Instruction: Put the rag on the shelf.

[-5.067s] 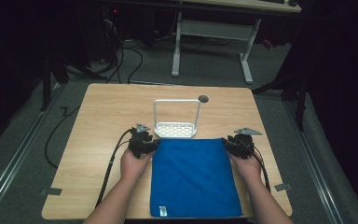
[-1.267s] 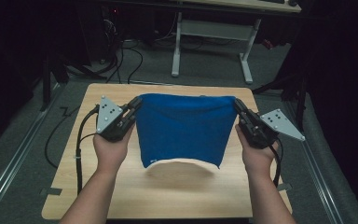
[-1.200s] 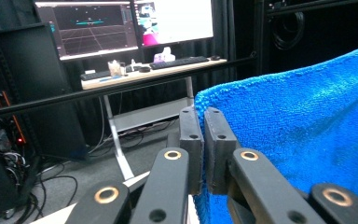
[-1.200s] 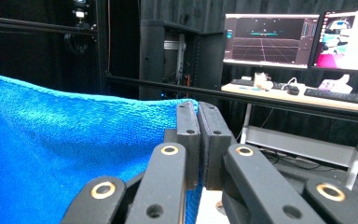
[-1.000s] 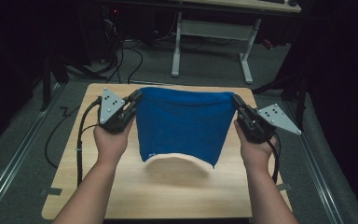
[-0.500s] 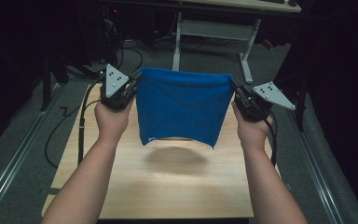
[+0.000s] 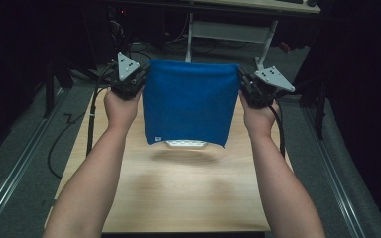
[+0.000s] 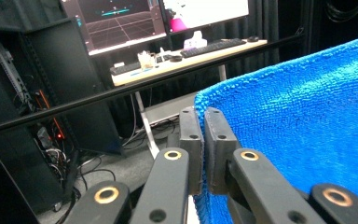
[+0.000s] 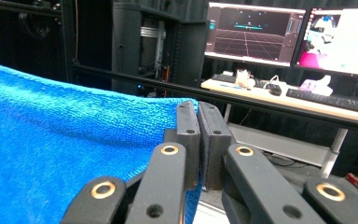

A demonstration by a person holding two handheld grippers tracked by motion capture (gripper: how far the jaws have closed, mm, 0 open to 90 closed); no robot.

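A small white perforated rack [image 7: 186, 144] stands near the far edge of the wooden surface [image 7: 178, 193], only its lower rim showing under the cloth; whether anything sits in it cannot be told. The blue cloth [image 7: 191, 101] hangs in the air over the far half of the surface, stretched flat between both hands, a soft looped terry weave, roughly square, with a small tag at its lower left corner. The left tongs [image 7: 141, 79] are clamped on its upper left corner and the right tongs [image 7: 240, 84] on its upper right corner, black pads pressed together over the fabric.
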